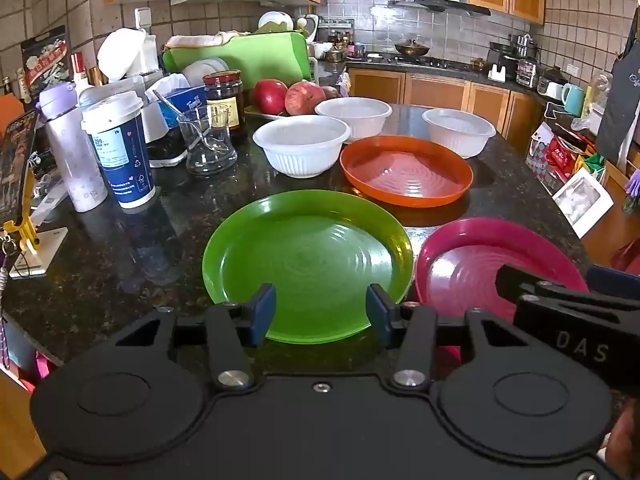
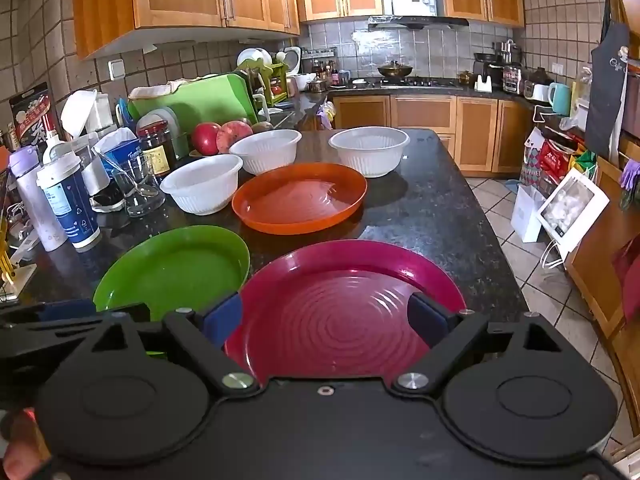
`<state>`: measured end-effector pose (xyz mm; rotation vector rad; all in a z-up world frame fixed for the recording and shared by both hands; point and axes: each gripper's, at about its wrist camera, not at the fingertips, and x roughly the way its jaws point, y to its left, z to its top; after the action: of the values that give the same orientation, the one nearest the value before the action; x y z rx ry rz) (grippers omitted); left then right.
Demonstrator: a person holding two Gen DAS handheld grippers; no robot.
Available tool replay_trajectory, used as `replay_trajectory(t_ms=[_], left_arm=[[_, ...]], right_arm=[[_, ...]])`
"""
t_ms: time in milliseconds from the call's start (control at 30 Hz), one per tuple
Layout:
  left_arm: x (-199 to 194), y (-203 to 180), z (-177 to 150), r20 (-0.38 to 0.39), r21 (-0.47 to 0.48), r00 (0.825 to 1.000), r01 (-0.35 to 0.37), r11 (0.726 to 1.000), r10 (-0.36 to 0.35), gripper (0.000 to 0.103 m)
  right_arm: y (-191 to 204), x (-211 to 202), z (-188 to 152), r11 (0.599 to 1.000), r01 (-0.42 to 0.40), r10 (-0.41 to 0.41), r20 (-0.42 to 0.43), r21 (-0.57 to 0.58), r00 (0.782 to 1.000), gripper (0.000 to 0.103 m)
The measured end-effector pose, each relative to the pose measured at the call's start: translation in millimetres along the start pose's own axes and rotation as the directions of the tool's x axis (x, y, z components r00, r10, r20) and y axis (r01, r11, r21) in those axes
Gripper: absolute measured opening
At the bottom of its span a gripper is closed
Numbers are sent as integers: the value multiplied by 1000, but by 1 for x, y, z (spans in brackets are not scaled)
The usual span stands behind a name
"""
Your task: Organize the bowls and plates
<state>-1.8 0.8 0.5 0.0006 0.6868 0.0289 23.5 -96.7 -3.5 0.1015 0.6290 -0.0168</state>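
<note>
Three plates lie on the dark granite counter [image 1: 132, 248]: a green plate [image 1: 308, 260] [image 2: 176, 268] near the front, a magenta plate [image 1: 472, 264] [image 2: 344, 308] to its right, and an orange plate [image 1: 406, 170] [image 2: 300, 196] behind them. Three white ribbed bowls stand further back: one on the left [image 1: 300, 144] [image 2: 202, 188], one in the middle [image 1: 354, 116] [image 2: 266, 150], one on the right [image 1: 460, 130] [image 2: 370, 148]. My left gripper [image 1: 321, 314] hovers open over the green plate's near rim. My right gripper [image 2: 326, 320] hovers open over the magenta plate's near part. Nothing is held.
The counter's left side is crowded: a blue paper cup [image 1: 120, 148], a lilac bottle [image 1: 72, 148], a glass beaker with a spoon [image 1: 208, 140], a dark jar [image 1: 226, 98], apples [image 1: 288, 96], a green dish rack [image 1: 244, 58]. The counter's edge drops to a tiled floor [image 2: 532, 264] on the right.
</note>
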Motion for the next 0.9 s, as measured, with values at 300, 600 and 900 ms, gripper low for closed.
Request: replay_trajectory(t_ms=[300,600,900], left_arm=[[-1,3,0,1,-7,1000,-9,1000,9,56],[-2,2,1,8,-5,1000,-16,1000,16,56],[0,2,1,0,-2,1000,-17,1000,17,56]], right_arm=[[0,2,1,1000,-1,1,-4,2,1000,94],[-1,2,1,1000,-7,7,-7,5,1000,94],[0,2,1,1000,-10,10,-11,2,1000,94]])
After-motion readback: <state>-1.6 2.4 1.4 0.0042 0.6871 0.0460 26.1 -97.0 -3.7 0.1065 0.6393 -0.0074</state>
